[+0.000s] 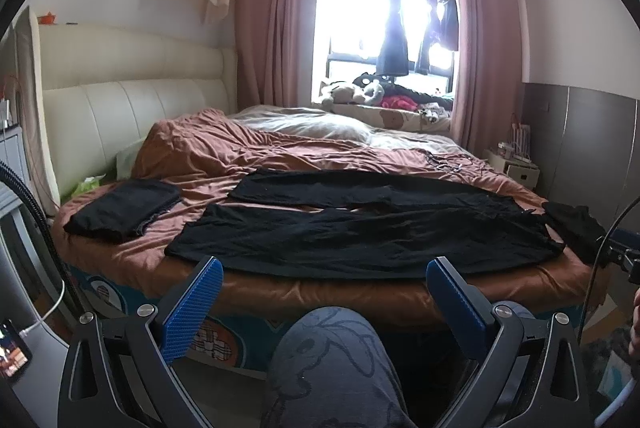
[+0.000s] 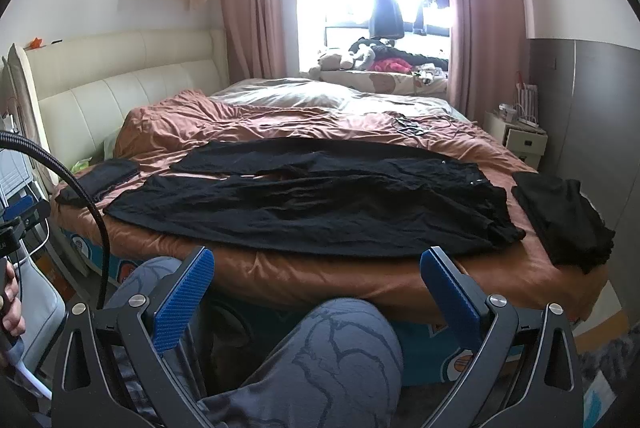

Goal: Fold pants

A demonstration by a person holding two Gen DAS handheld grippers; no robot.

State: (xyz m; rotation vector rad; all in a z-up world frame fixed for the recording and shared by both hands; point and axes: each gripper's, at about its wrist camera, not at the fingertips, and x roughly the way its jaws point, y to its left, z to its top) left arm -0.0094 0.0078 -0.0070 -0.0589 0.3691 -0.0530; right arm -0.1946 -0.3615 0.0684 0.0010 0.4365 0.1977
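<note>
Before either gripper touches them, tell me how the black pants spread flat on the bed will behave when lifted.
The black pants look thin and wrinkled, so probably floppy: lifted at one point, the rest would likely sag. They seem light for their spread. The rust-brown satin bedcover looks glossy, so they may slide when pushed.

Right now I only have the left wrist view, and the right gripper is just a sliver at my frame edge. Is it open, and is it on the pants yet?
Observer: The right gripper is open and holds nothing. It hangs in front of the bed edge, short of the black pants.
Operator: A cable cuts across the dark heap by the waistband. Does that heap touch the pants?
Observer: In the right wrist view the black heap shows whole. A narrow strip of brown bedcover separates it from the waistband.
</note>
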